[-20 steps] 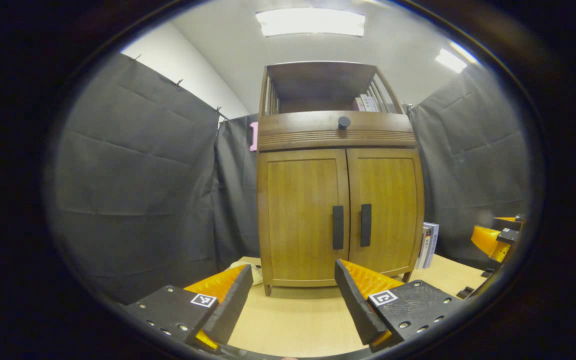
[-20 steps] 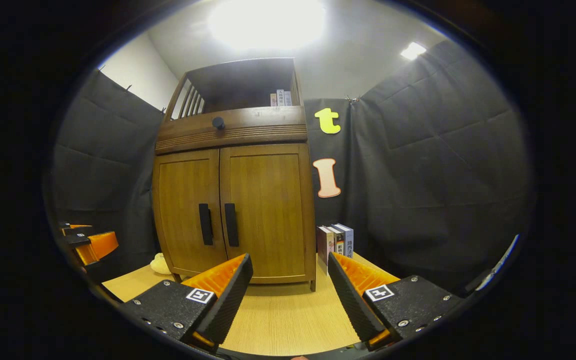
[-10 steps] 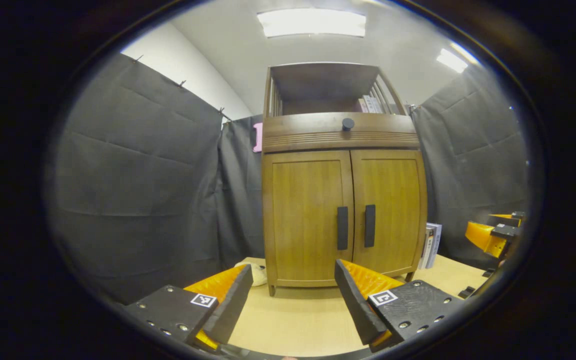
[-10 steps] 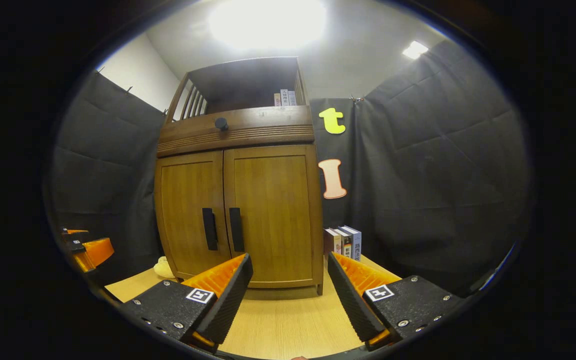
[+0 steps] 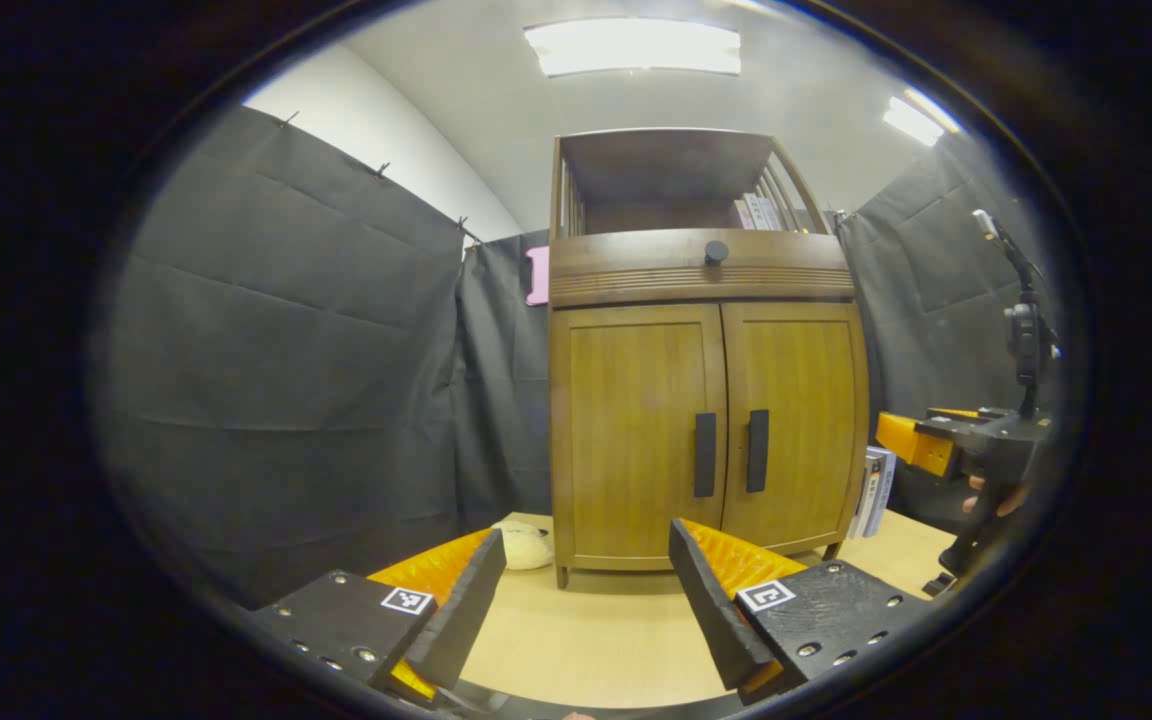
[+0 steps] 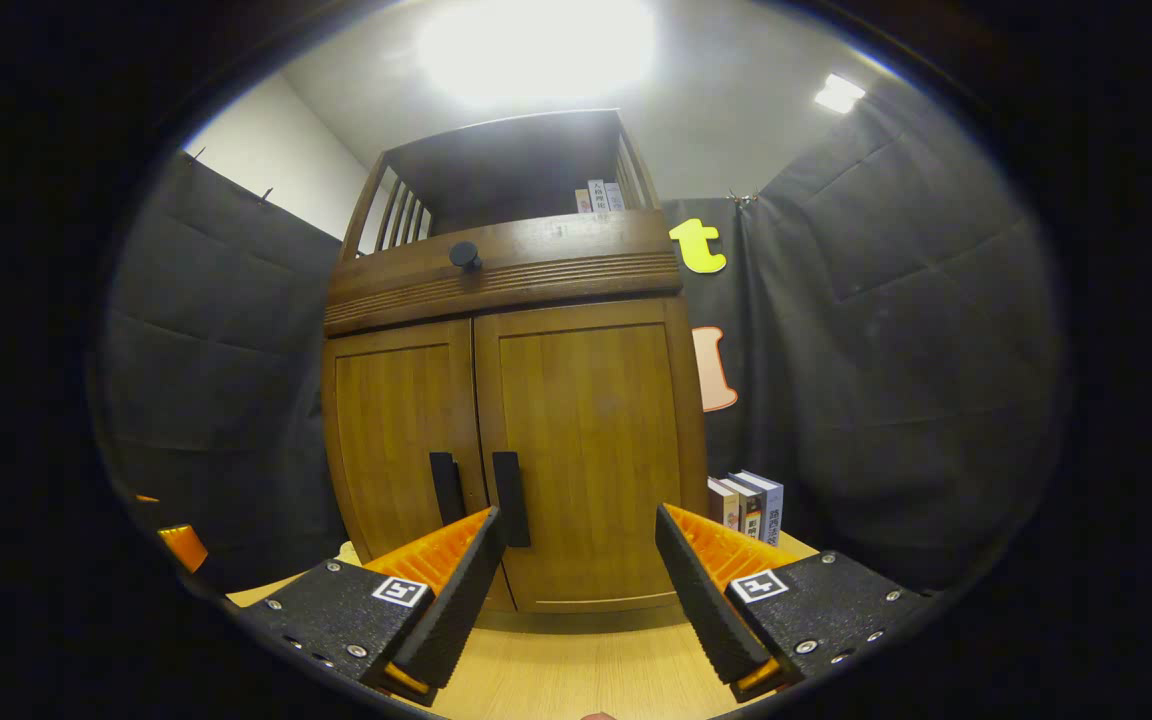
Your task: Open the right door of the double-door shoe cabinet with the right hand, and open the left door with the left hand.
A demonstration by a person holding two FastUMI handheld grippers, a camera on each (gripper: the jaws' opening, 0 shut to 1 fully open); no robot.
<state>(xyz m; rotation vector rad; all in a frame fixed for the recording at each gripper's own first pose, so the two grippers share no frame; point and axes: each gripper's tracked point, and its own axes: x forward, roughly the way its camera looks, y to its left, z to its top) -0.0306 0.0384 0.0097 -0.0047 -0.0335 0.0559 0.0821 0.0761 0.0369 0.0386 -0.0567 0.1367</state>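
Handle of the right door (image 6: pixel 510 498): a black vertical bar, long axis upright, set at the inner edge of the right door (image 6: pixel 591 450) of the wooden shoe cabinet (image 6: pixel 516 270). In the right gripper view it lay just left of lower centre of the frame, directly above the tip of the left-hand finger (image 6: pixel 456 590) and partly overlapped by it in the picture; actual contact could not be told. The right gripper (image 6: pixel 576 575) was spread wide, nothing between its fingers, and the handle sat to the left of the gap between them and beyond the tips. Judged nearer than the left gripper to its handle.

Handle of the left door (image 5: pixel 704 455): twin black vertical bar on the left door (image 5: pixel 636 430), right of centre in the left gripper view, above the right-hand finger (image 5: pixel 711 600). The left gripper (image 5: pixel 586 590) was likewise parted and empty, with bare tabletop (image 5: pixel 576 640) between it and the cabinet, so well apart from that door.

Both doors appeared closed and flush. The right gripper (image 5: pixel 936 445) also showed at the right edge of the left gripper view, level with the handles.

Other items: books (image 6: pixel 746 505) standing on the table just right of the cabinet; a pale soft object (image 5: pixel 521 545) at the cabinet's lower left corner.
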